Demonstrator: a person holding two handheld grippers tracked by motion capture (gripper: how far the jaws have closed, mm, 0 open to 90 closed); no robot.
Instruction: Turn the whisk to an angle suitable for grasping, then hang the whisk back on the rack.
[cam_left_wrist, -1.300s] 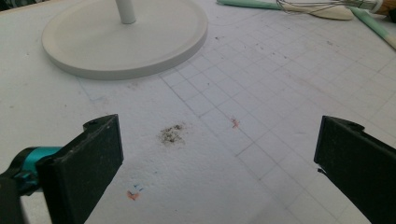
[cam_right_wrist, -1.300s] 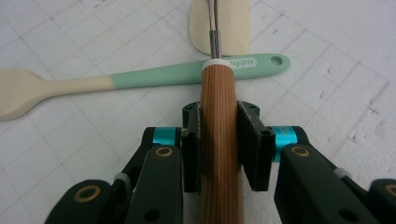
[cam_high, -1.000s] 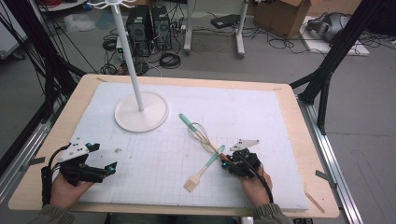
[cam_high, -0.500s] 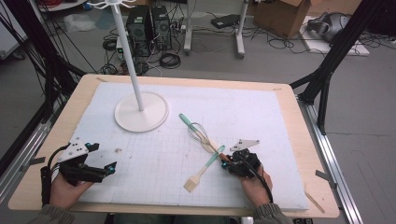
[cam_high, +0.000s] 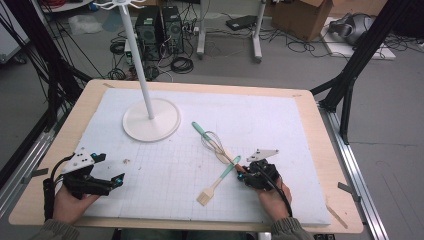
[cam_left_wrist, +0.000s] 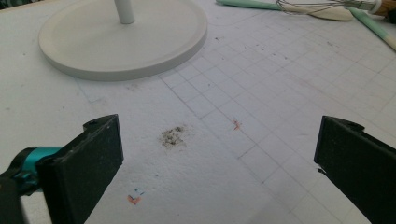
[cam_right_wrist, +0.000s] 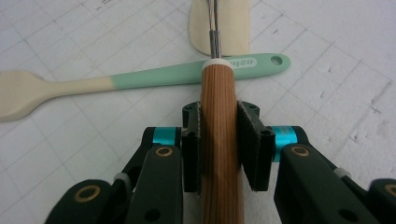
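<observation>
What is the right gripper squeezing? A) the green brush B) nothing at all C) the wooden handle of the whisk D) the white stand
C: in the right gripper view, the right gripper has both jaws pressed against the wooden handle of the whisk, while the green-handled brush lies on the mat beyond it, untouched.
</observation>
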